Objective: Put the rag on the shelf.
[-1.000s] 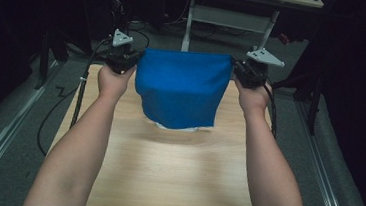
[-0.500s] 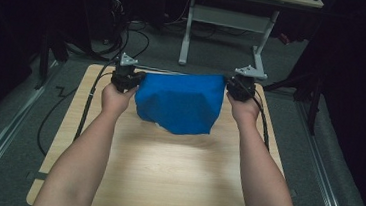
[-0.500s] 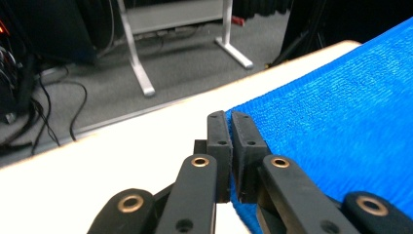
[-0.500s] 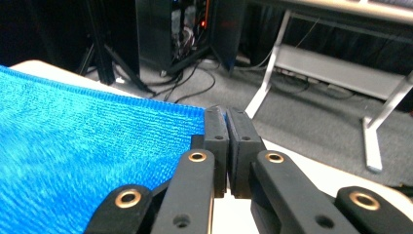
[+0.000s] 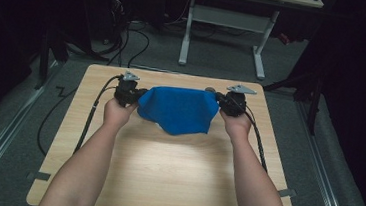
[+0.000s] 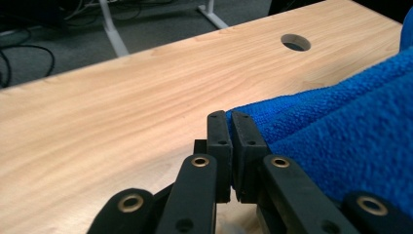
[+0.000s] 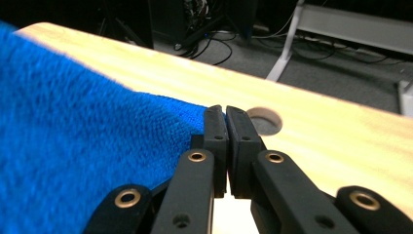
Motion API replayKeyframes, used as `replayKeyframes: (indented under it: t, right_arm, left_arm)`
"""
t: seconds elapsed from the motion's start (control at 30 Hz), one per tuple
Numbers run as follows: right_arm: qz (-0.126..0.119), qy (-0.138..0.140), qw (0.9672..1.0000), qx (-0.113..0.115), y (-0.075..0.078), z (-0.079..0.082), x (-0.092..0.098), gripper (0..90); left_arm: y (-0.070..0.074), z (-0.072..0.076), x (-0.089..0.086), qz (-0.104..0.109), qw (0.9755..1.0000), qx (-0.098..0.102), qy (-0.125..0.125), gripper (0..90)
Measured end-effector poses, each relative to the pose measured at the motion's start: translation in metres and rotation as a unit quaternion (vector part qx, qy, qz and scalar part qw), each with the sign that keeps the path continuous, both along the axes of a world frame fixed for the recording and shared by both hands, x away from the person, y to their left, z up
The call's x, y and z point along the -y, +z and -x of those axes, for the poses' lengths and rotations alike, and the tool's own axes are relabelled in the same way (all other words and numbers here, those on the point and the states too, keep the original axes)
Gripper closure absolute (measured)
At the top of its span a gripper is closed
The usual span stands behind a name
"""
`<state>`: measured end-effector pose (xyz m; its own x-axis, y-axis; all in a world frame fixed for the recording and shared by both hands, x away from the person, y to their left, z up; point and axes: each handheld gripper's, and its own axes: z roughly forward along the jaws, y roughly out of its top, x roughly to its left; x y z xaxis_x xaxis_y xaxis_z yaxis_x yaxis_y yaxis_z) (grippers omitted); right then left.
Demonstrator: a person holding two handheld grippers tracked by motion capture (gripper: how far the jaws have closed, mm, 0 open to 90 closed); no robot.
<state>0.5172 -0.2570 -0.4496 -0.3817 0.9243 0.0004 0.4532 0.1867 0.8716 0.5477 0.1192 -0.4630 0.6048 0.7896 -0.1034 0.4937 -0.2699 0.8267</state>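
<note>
Laying-out step, I judge: left tongs and right tongs, mid-frame, each clenched on a corner of the blue cloth; next, settle it flat on the tabletop, then release.

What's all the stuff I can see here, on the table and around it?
blue cloth: one, blue, on the far half of the table, stretched between the two grippers
table: one, light wood, centre of the high view
round hole: one, cut in the tabletop near its far edge
white desk frame: one, white, on the floor beyond the table
floor cables: several, black, on the grey floor beyond the table
left gripper: one, black, shut on a corner of the blue cloth
right gripper: one, black, shut on the opposite corner
forearms: two, entering from below
</note>
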Motion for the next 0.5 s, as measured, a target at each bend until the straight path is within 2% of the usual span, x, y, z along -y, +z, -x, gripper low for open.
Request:
replayKeyframes:
  t: [0.1, 0.5]
  right_arm:
    - [-0.004, 0.003, 1.0, -0.004, -0.008, 0.004, -0.002, 88.8]
    - [-0.002, 0.014, 0.9997, -0.02, -0.026, 0.006, -0.014, 88.7]
  left_arm:
    - [-0.006, 0.003, 0.0, 0.008, 1.0, -0.004, -0.001, 87.8]
    - [-0.024, 0.009, -0.001, 0.011, 0.9997, -0.021, -0.007, 87.8]
